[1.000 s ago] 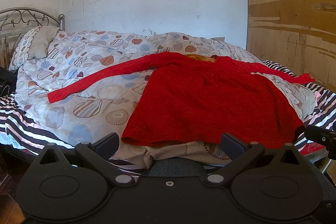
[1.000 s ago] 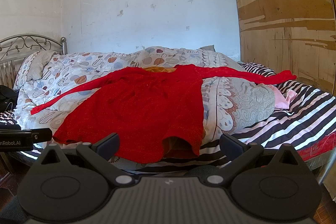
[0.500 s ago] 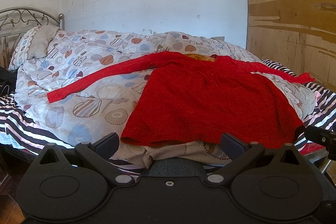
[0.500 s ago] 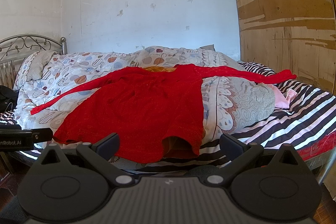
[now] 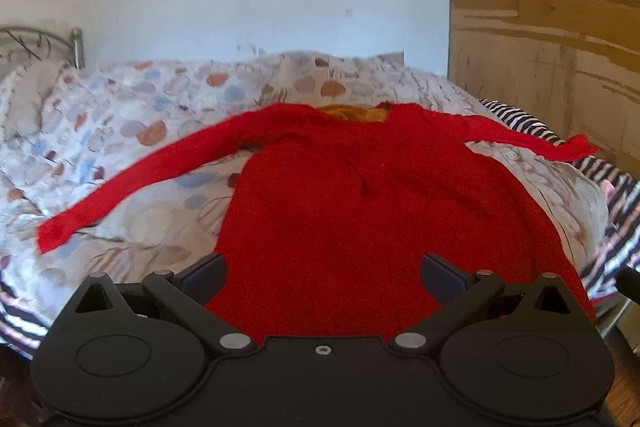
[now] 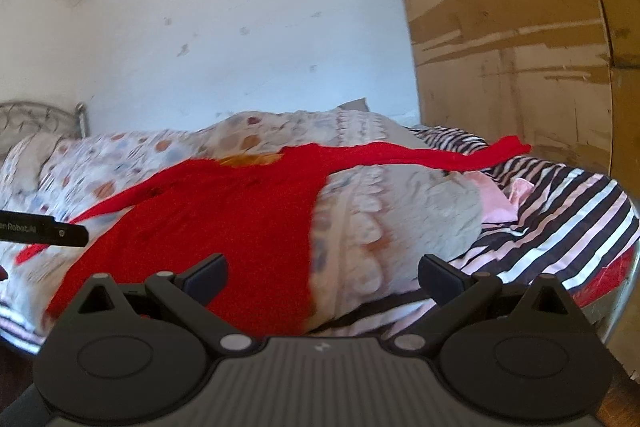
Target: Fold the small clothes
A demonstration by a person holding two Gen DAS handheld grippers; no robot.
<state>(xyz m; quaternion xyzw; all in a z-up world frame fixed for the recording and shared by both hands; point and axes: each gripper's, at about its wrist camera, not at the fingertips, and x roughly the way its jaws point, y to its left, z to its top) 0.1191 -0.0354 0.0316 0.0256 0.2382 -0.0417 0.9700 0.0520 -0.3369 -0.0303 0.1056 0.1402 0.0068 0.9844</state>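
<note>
Both tongs are spread wide and pinch nothing. The left tongs hang low over the near hem of the red top, its fingers framing the cloth without, as far as I can tell, touching it. The right tongs sit off to the side, aimed at the top's right edge, one finger over red cloth and the other over the quilt. Both point forward and slightly down at the bed, roughly level with each other; a sliver of the left tool shows at the edge of the right view.

The top lies face up and spread flat on the quilt in the middle of the bed. One sleeve stretches out to the left across the patterned cover. The other sleeve runs right until its cuff rests on the striped sheet. An orange lining shows at the neck. A bit of pink cloth peeks out beside the quilt.

From where I stand, the folding has not begun: no sleeve is brought in, no edge is turned over, and the hem lies straight. Everything is left to do, namely both sleeves in, then the body folded down. The tongs look set to take hold near the hem or the sides, though which comes first I can't say.
</note>
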